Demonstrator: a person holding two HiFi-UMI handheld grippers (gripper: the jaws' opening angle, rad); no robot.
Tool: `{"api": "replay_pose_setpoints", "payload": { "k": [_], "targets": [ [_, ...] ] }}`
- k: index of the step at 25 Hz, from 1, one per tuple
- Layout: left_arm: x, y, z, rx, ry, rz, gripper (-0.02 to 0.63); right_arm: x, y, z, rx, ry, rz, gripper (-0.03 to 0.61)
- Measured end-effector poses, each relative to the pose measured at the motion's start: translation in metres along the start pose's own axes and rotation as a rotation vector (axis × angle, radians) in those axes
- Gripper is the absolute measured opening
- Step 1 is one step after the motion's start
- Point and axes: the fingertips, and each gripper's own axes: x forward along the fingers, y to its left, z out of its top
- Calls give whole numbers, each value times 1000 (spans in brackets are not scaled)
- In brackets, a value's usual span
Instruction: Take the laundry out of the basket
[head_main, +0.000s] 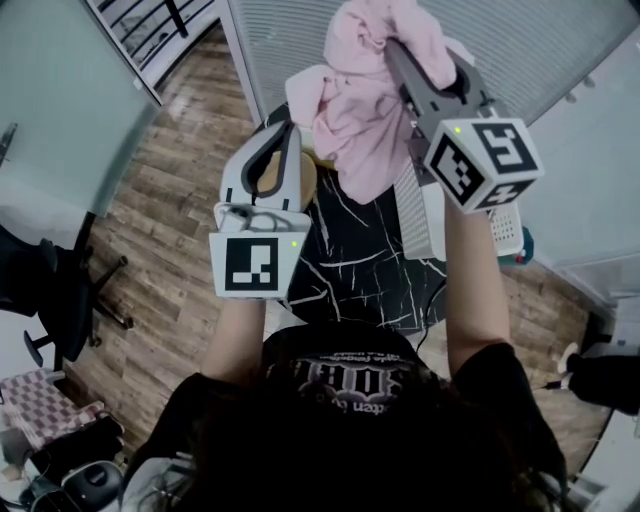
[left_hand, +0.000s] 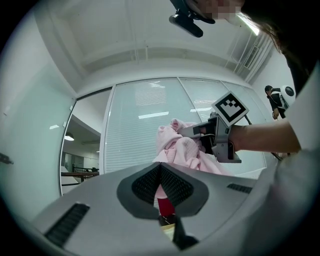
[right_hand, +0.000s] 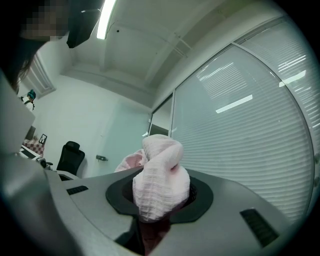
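Left gripper: your left gripper (head_main: 286, 133) is clenched on nothing, its jaws meeting at the tips. It is raised at the left of the scene.
Relation: the pink cloth (head_main: 360, 120) lies just right of those tips and slightly farther off. Its loose left flap is the closest part, so your left hand looks best placed to take it.
Long axis: the cloth hangs downward from its pinched top.
Cloth look: pale pink, waffle-textured, soft, bunched and folded over itself. It will likely sag wherever you leave it unsupported.
Right gripper: your right gripper (head_main: 394, 48) is grasping the cloth's bunched top, with fabric bulging between the jaws.
Basket: the white slatted basket (head_main: 507, 228) sits low at the right under your right forearm, beside the dark marbled table (head_main: 350, 262). The cloth is held up clear of it.
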Motion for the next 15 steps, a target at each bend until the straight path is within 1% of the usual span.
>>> {"api": "replay_pose_setpoints", "payload": {
  "k": [2, 5, 8, 15],
  "targets": [
    [-4, 3, -2, 1, 6, 5, 0, 1, 7, -5, 8, 1, 9, 115],
    [-8, 7, 0, 0, -6, 11, 0, 2, 19, -11, 20, -1, 23, 114],
    [-13, 12, -2, 8, 7, 19, 0, 3, 32, -17, 37, -9, 40, 115],
    [-26, 13, -2, 5, 14, 41, 0, -11, 57, -30, 56, -24, 72, 115]
  ]
}}
